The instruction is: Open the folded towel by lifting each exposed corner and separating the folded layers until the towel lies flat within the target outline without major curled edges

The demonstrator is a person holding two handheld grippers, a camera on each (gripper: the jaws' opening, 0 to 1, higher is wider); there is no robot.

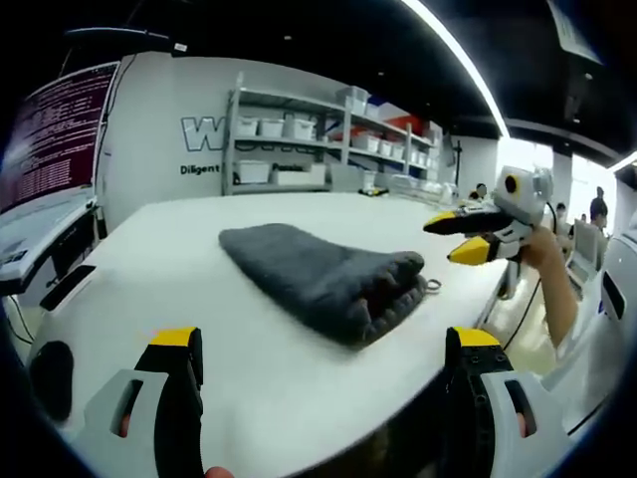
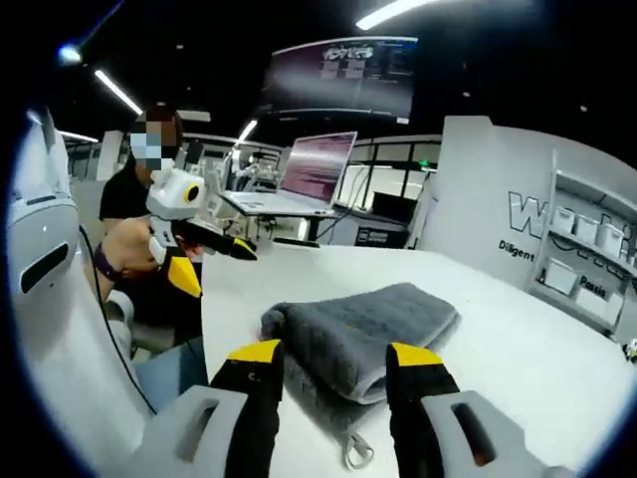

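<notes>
Towel: folded grey towel (image 1: 323,279) on the white table (image 1: 169,249), thick fold end toward my right gripper (image 2: 333,363) | Right gripper: jaws parted, released, just short of that end | Left gripper (image 1: 323,344): jaws spread wide, holding nothing, near the towel, above the table.

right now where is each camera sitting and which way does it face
Left gripper view: rides the left gripper, looking across the white table at the folded grey towel and shelves; its own open jaws show, and the right gripper.
Right gripper view: rides the right gripper, close over the towel, facing the laptop; the left gripper shows.
Shared: towel, table, each other's gripper.
</notes>
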